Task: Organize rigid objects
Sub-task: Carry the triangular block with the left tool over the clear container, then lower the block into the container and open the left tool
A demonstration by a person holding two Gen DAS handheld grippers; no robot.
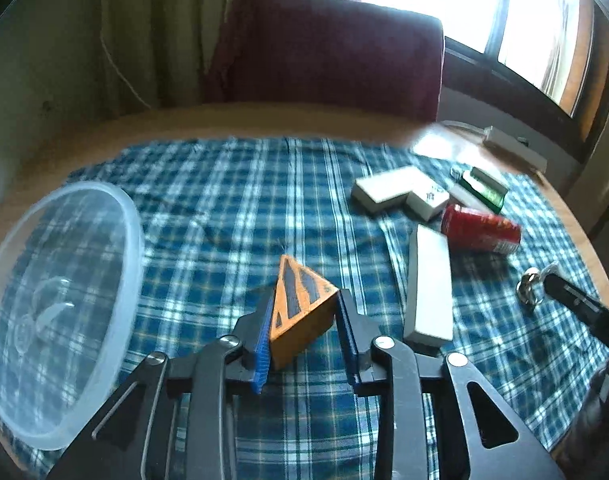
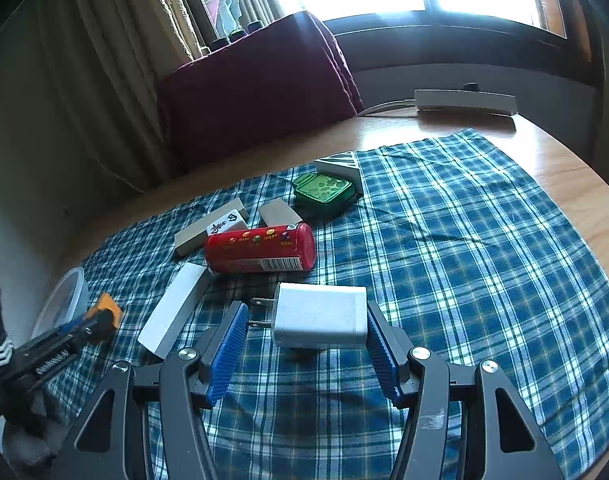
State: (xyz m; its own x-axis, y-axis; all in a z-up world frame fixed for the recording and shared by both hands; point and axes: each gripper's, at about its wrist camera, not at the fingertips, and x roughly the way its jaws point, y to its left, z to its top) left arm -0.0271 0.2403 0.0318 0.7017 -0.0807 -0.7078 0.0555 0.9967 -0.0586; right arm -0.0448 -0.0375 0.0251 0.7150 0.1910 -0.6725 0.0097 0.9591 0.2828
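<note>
My left gripper is shut on an orange triangular wooden block with dark stripes, held above the blue checked cloth. The right wrist view shows that gripper and its block at the left. My right gripper is shut on a white wall charger. Its prongs press against the left pad, its back touches the right pad, and a shadow lies on the cloth below it. A clear round plastic container lies at the left.
Ahead of the right gripper lie a red can on its side, a long white block, several pale blocks, a green box and a striped triangular block. A power strip sits at the table's far edge.
</note>
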